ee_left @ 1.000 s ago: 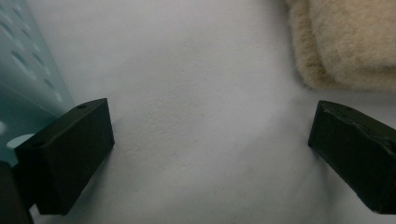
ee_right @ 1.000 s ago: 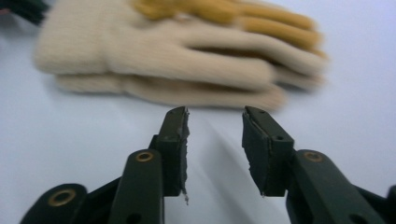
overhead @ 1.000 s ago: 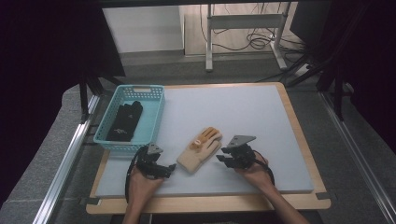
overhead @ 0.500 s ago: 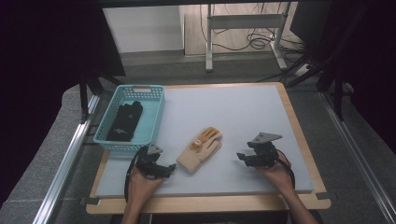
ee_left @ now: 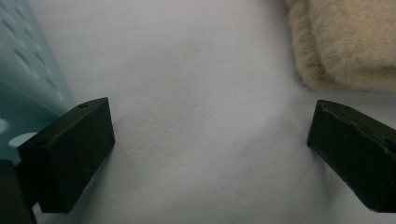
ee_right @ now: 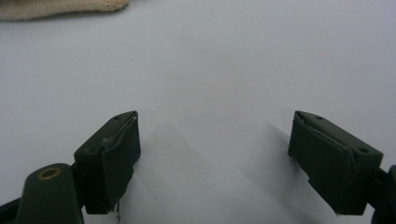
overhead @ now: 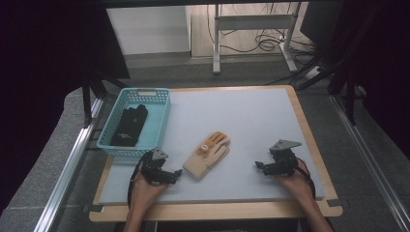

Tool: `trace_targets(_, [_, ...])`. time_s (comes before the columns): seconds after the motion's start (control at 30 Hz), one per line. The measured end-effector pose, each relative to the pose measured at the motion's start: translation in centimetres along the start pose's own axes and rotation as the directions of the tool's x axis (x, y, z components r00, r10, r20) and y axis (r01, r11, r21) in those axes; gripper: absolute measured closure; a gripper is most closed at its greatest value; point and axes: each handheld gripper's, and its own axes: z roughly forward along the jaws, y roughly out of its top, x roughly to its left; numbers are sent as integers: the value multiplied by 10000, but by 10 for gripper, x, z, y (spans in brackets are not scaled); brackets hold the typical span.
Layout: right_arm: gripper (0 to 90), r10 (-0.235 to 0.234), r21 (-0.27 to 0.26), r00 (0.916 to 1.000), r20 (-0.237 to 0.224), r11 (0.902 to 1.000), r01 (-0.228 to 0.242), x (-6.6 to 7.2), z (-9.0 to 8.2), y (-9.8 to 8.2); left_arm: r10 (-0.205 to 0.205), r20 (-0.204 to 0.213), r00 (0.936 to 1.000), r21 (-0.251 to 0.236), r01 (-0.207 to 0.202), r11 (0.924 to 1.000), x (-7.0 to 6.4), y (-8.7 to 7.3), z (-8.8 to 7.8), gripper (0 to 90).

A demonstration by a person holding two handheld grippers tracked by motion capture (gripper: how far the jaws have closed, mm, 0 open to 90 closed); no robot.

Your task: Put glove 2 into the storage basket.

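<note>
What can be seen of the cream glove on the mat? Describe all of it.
The cream glove lies flat on the pale mat, palm or back up I cannot tell. It looks knitted and fuzzy, with a thick folded cuff toward the person and orange-tipped fingers pointing away toward the far right. A small round mark sits near the knuckles. It lies just right of the blue basket, apart from it. Nothing touches it: the left gripper is close to its cuff, the right gripper farther off.

glove – cut off, top-rt edge
</note>
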Motion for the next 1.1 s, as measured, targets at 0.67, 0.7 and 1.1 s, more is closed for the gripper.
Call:
trace_targets(0.67, [156,16,-26,10000,49,10000,-16,0,0,-1,507,1272,9906,-290,-474,9985,-29,40,-14,14])
trace_targets(0.7, [156,18,-27,10000,46,10000,-18,0,0,-1,541,1338,9895,-305,-504,9983,-32,45,-13,11])
trace_targets(1.1, [156,33,-43,10000,43,10000,-33,0,0,-1,612,1780,9821,704,-747,9947,-54,98,40,15])
